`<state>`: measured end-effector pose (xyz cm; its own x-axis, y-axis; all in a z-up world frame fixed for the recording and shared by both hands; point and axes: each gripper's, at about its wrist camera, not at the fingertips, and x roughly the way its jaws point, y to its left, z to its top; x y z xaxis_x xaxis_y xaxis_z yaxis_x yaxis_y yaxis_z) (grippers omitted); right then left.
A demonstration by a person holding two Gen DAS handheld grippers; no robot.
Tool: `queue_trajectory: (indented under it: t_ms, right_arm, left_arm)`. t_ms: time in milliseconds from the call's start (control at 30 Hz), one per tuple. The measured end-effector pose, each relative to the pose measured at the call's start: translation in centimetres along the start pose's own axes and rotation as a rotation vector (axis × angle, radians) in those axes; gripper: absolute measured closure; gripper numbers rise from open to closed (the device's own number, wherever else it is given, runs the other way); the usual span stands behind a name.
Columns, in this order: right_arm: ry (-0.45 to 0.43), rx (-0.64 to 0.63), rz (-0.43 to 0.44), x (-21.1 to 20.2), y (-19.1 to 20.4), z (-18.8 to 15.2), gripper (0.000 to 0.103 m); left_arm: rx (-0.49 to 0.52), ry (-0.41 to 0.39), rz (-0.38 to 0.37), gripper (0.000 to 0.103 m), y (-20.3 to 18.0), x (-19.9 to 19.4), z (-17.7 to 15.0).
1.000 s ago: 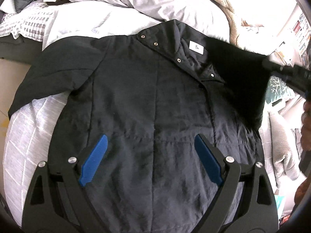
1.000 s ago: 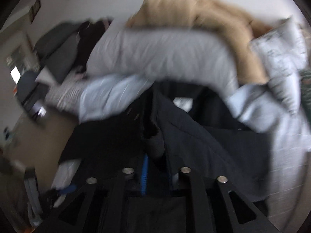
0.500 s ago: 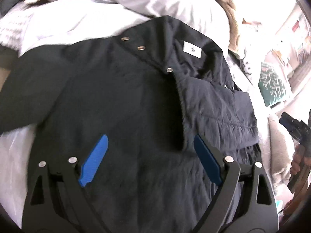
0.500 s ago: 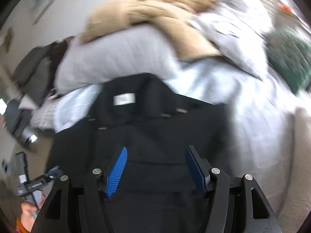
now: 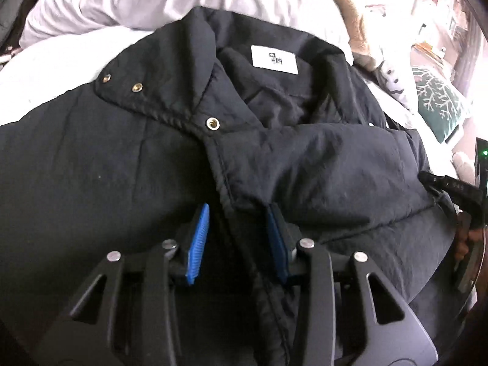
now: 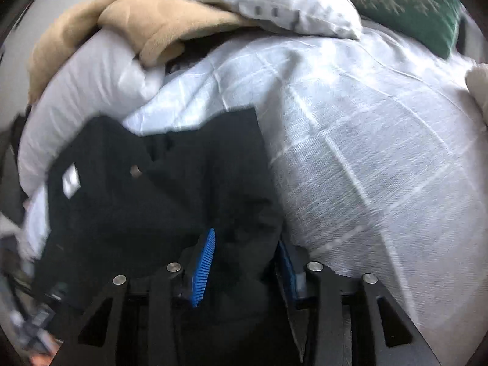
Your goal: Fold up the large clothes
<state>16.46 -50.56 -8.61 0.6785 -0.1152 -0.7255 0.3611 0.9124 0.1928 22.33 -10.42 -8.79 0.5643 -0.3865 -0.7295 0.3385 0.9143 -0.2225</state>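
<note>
Your left claw (image 5: 238, 213), wide a second ago, is closing astride the jacket (image 5: 91, 167) front edge on the bed (image 6: 366, 152). Your right claw (image 6: 244, 244), nearly clenched then, is closing around its folded side.

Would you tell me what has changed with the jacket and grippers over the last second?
The right sleeve was folded across the jacket front and released. Both grippers came down low: left gripper closing around the front seam, right gripper closing around the side edge. The jacket body stayed on the bed.
</note>
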Motion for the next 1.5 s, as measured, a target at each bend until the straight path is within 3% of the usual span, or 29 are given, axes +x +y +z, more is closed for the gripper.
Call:
queue_trajectory:
  t_ms: [100, 167, 233, 267, 433, 500, 633, 767, 933, 1033, 1300, 1367, 1500]
  right_arm:
    - [-0.003, -0.011, -0.037, -0.4, 0.5, -0.1, 0.065]
    - [0.024, 0.025, -0.046, -1.4, 0.5, -0.1, 0.061]
    - [0.042, 0.031, -0.048, -2.8, 0.8, -0.4, 0.049]
    - [0.046, 0.023, -0.046, -3.8, 1.1, -0.7, 0.046]
    - [0.069, 0.013, -0.02, -8.2, 2.8, -2.2, 0.035]
    - [0.067, 0.005, -0.008, -10.6, 3.8, -2.8, 0.032]
    - [0.043, -0.032, 0.014, -15.5, 6.4, -4.0, 0.022]
    - [0.041, -0.043, 0.052, -18.9, 8.1, -5.9, 0.019]
    - [0.064, -0.067, 0.075, -19.9, 9.5, -9.4, 0.019]
    - [0.123, -0.076, 0.063, -19.0, 9.9, -10.5, 0.019]
    - [0.147, -0.039, 0.064, -18.0, 9.5, -10.2, 0.019]
    - [0.138, -0.036, 0.061, -18.0, 9.4, -10.0, 0.019]
    - [0.132, -0.032, 0.069, -18.1, 9.2, -9.8, 0.019]
  left_arm:
    - [-0.028, 0.015, -0.014, 0.057, 0.6, -0.3, 0.4]
    - [-0.035, 0.042, 0.025, 0.034, 0.9, -1.3, 0.5]
    - [-0.075, 0.074, 0.062, 0.017, 1.7, -3.1, 0.4]
    - [-0.096, 0.09, 0.062, 0.015, 2.1, -3.8, 0.2]
    - [-0.193, 0.201, 0.106, 0.015, 5.2, -8.2, -1.3]
    - [-0.207, 0.21, 0.133, 0.015, 6.2, -10.0, -1.9]
    - [-0.256, 0.185, 0.171, 0.01, 8.9, -14.5, -2.7]
    - [-0.372, 0.151, 0.165, 0.004, 13.1, -18.0, -3.6]
    - [-0.546, 0.105, 0.184, 0.004, 19.3, -19.6, -6.1]
    - [-0.669, 0.103, 0.156, 0.004, 23.3, -19.5, -6.9]
    - [-1.048, -0.063, 0.031, 0.004, 31.8, -17.1, -9.7]
    - [-1.129, -0.137, 0.002, 0.005, 32.8, -16.8, -10.7]
    - [-1.192, -0.238, 0.023, 0.012, 34.2, -17.1, -10.6]
